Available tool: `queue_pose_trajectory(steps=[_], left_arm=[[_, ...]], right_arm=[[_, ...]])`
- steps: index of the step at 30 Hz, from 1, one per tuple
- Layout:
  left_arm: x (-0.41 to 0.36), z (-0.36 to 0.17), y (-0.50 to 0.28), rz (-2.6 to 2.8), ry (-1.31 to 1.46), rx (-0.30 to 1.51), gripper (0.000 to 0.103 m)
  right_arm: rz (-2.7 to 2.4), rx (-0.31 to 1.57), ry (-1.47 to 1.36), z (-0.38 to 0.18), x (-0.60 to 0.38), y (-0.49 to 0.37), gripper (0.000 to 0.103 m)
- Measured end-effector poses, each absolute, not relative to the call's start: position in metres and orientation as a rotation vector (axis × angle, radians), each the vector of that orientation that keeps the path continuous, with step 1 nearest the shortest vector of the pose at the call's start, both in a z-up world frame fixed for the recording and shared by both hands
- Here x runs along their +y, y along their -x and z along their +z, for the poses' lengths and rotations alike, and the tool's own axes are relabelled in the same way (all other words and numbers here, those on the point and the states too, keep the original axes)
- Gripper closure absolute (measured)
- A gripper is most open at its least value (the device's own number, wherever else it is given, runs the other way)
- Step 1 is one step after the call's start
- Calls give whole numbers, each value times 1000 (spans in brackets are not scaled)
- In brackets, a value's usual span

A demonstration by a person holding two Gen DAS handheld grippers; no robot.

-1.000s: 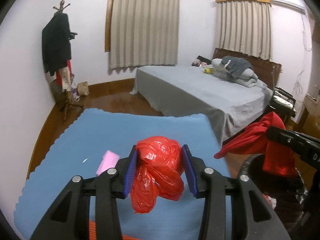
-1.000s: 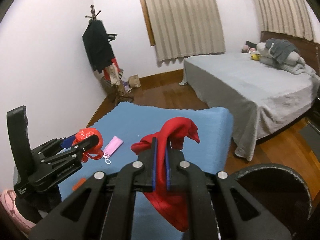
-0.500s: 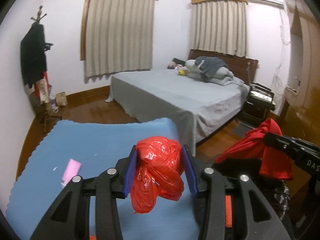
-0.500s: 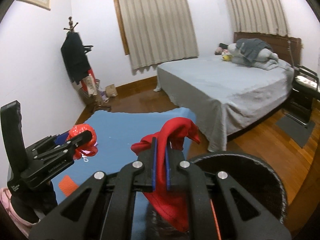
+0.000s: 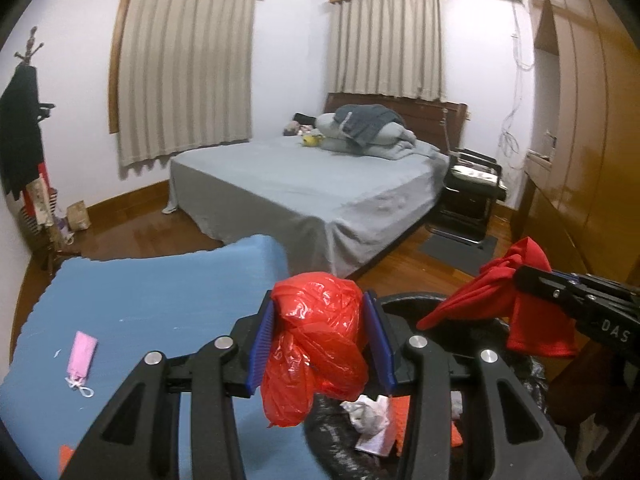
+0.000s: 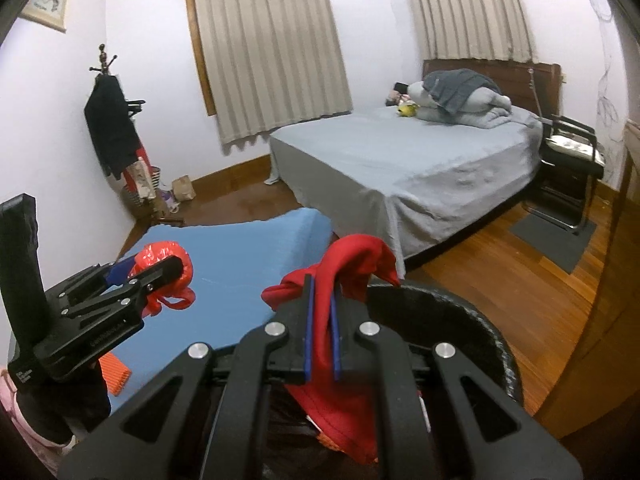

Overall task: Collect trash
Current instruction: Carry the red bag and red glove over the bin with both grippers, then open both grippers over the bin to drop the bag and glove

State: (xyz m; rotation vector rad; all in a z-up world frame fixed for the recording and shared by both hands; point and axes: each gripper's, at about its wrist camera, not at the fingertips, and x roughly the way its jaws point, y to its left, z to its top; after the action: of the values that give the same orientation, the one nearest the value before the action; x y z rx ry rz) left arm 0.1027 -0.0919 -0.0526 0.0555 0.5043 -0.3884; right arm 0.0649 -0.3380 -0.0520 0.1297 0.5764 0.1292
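My left gripper (image 5: 322,344) is shut on a crumpled red plastic bag (image 5: 316,344), held at the near left rim of the black trash bin (image 5: 404,302). It also shows in the right wrist view (image 6: 156,270) over the blue mat (image 6: 240,256). My right gripper (image 6: 320,328) is shut on a red cloth (image 6: 352,264) and holds it over the bin (image 6: 480,328). The cloth (image 5: 500,300) hangs above the bin in the left wrist view. Paper scraps (image 5: 368,420) lie inside the bin. A pink face mask (image 5: 82,354) lies on the mat.
A grey bed (image 5: 320,184) stands behind the mat. A coat stand (image 6: 112,132) with clothes is at the left wall. A black chair (image 6: 568,160) and a wooden wardrobe (image 5: 580,120) are at the right. An orange object (image 6: 116,376) lies on the mat's near edge.
Both grippers have swung right with their loads, from over the mat to the bin. The bin's inside has come into view under them. Both stay shut.
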Motion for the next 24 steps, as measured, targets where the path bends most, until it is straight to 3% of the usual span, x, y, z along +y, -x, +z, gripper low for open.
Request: queue_pose_trajectory(steps=[21, 24], left_arm=[[-167, -83, -108, -544, -113, 540, 60], [-173, -86, -110, -567, -114, 560, 57]], right_arm=[[15, 646, -150, -89, -390, -55, 96], [5, 659, -146, -91, -390, -57, 92]])
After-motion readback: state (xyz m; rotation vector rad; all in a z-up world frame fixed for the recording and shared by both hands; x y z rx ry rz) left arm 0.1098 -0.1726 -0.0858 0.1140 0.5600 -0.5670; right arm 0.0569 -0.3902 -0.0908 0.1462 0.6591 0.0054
